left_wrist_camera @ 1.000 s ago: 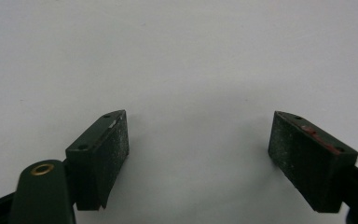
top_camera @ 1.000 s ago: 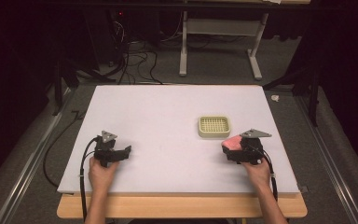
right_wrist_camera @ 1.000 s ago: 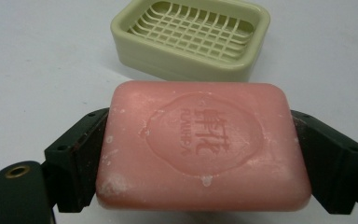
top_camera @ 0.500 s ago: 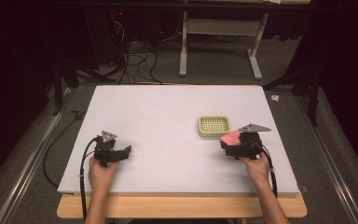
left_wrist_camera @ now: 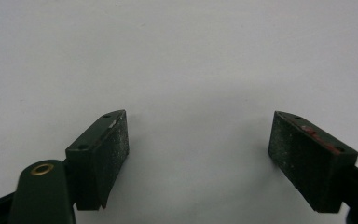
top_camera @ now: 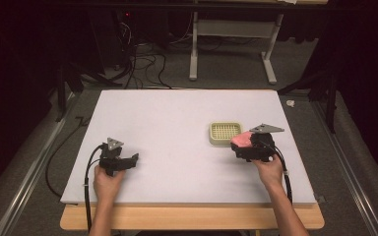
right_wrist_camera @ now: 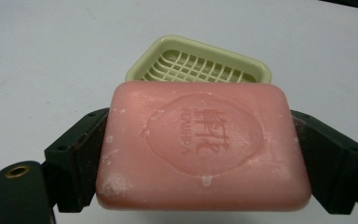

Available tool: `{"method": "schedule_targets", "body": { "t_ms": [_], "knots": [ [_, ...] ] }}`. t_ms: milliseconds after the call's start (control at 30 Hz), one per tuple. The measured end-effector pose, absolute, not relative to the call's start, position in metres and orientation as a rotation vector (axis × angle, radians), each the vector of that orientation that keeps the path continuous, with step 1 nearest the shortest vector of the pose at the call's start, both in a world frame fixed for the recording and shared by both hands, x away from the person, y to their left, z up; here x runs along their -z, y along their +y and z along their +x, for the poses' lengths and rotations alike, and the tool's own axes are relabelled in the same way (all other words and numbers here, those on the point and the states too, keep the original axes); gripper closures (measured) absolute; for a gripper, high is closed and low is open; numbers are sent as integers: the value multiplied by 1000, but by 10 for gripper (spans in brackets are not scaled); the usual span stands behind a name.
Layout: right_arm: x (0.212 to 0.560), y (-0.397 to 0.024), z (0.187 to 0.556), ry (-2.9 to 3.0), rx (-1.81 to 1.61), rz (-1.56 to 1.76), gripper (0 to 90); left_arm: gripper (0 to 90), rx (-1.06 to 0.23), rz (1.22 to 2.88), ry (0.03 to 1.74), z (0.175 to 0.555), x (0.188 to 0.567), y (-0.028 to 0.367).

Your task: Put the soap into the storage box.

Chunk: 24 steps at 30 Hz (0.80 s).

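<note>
1. The right gripper holds a pink soap bar. Its jaws are shut on the two short ends of the bar, so the long side of the soap runs straight across from one jaw to the other.
2. The soap dish is pale green with a grid floor. In the right gripper view it sits just past the far edge of the soap, straight ahead of the jaws.
3. In the high view the soap dish rests on the white bench, just beside the pink soap bar, on its left and a little farther from the person.
4. The long side of the dish lies almost the same way as the long side of the soap (it is only turned a little). So I think the next move is a short push forward and then down, to lay the bar in the dish.
5. The right hand is much nearer to the dish than the left hand.
6. The left gripper sits well apart, near the front left of the bench. Its jaws stand wide open, with only bare bench between them.
</note>
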State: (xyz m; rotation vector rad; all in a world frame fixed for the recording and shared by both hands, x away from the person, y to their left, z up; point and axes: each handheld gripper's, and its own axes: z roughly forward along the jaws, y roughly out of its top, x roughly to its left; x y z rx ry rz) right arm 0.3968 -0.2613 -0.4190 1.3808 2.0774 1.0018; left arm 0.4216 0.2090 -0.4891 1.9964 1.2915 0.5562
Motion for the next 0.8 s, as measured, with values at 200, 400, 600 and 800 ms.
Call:
{"method": "schedule_targets", "body": {
  "t_ms": [200, 400, 600, 800],
  "knots": [
    [414, -260, 401, 2080, -1006, 1370, 137, 208, -556, 1997, 1291, 422, 489, 209],
    [410, -256, 407, 2085, -1012, 1363, 137, 208, -556, 1997, 1291, 422, 489, 209],
    [410, -253, 412, 2091, -1009, 1369, 137, 208, -556, 1996, 1291, 422, 489, 209],
    [409, -249, 419, 2080, -1015, 1381, 137, 208, -557, 1996, 1291, 421, 489, 209]
  ]
}}
